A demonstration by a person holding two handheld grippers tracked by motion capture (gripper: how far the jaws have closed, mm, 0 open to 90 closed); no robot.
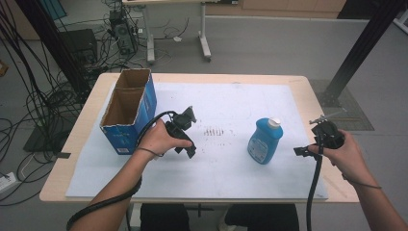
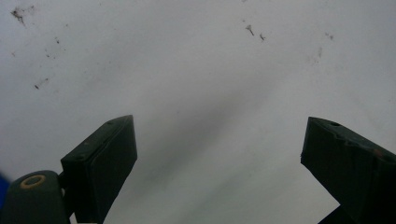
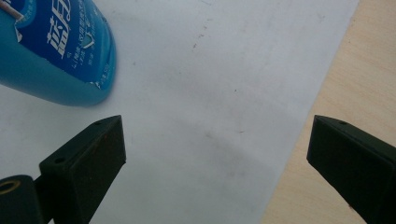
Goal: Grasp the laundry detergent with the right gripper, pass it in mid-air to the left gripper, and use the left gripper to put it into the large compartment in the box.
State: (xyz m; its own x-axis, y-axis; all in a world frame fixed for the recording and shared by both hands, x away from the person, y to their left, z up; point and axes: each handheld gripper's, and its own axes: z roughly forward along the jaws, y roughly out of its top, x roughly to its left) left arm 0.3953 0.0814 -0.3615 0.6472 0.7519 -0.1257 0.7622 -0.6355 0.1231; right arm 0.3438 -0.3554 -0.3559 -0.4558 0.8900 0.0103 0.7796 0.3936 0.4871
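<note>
Covering wooden table (image 1: 308, 91), scuffed white sheet (image 1: 250, 101), cables (image 1: 29, 96) on grey floor (image 1: 288, 43)

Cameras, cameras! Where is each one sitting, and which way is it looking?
High view: sits above the person's side, looks forward and down on the table; both forearms, left gripper and right gripper show.
Left gripper view: rides on the left gripper, looks down at the white sheet between its open black jaws.
Right gripper view: rides on the right gripper, looks down at the sheet's edge and the blue bottle; jaws open.
Shared: the high view and the right gripper view both show the bottle.
</note>
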